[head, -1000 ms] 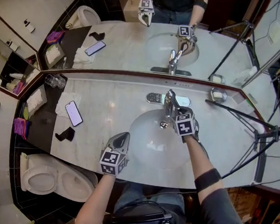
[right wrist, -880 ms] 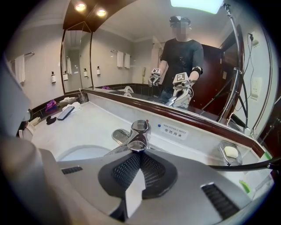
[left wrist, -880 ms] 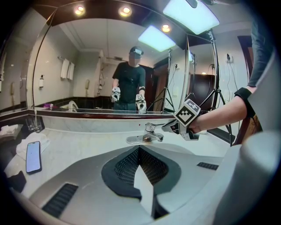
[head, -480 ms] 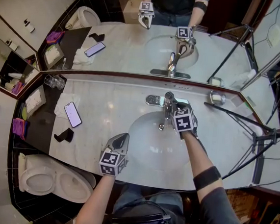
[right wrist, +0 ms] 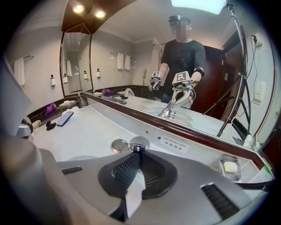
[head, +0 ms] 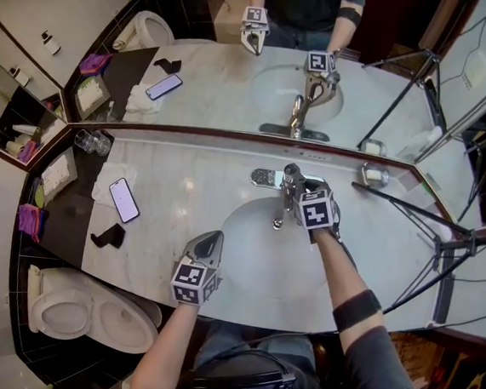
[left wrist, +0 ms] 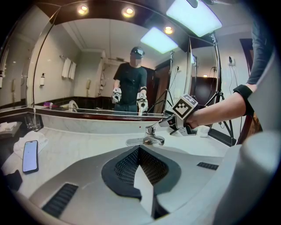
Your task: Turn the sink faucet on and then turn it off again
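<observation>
Faucet looks rigid and slippery, so the right gripper, closed and empty, should push its lever tip.

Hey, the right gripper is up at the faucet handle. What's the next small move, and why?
Probably lift the lever a little higher with the right gripper. Its jaws are shut with the tips at the lever's end, the lever looks tilted only partway up, and I can't make out any water falling into the basin.
</observation>
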`<state>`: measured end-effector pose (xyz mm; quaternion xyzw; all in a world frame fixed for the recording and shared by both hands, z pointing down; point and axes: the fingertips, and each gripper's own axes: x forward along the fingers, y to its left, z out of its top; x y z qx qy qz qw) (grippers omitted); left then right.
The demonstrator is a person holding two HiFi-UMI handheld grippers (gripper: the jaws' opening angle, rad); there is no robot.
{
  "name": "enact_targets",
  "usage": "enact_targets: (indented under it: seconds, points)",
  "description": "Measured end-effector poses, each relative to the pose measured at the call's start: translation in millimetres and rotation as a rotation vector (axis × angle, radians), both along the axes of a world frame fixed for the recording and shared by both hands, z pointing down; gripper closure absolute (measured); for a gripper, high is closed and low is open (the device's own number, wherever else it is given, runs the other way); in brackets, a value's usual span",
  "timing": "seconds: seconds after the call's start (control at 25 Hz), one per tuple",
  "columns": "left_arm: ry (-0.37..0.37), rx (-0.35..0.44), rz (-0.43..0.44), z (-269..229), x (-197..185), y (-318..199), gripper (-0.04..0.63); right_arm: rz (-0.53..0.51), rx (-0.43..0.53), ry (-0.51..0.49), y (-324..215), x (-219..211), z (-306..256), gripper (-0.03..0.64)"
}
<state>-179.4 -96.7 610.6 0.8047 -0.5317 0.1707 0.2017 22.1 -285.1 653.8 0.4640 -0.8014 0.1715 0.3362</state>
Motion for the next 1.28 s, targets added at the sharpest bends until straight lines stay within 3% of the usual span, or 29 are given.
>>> enact_targets:
  seconds: [0.52, 1.28]
  points:
    - [-0.006, 0.023, 0.007, -16, 2, 7, 0.607, -0.016, -0.010, 0.011, 16, 8, -6, 0.601]
    - [0.021, 0.087, 0.092, -53, 25, 6, 0.607, -0.043, 0.184, 0.075, 116, 62, -79, 0.600]
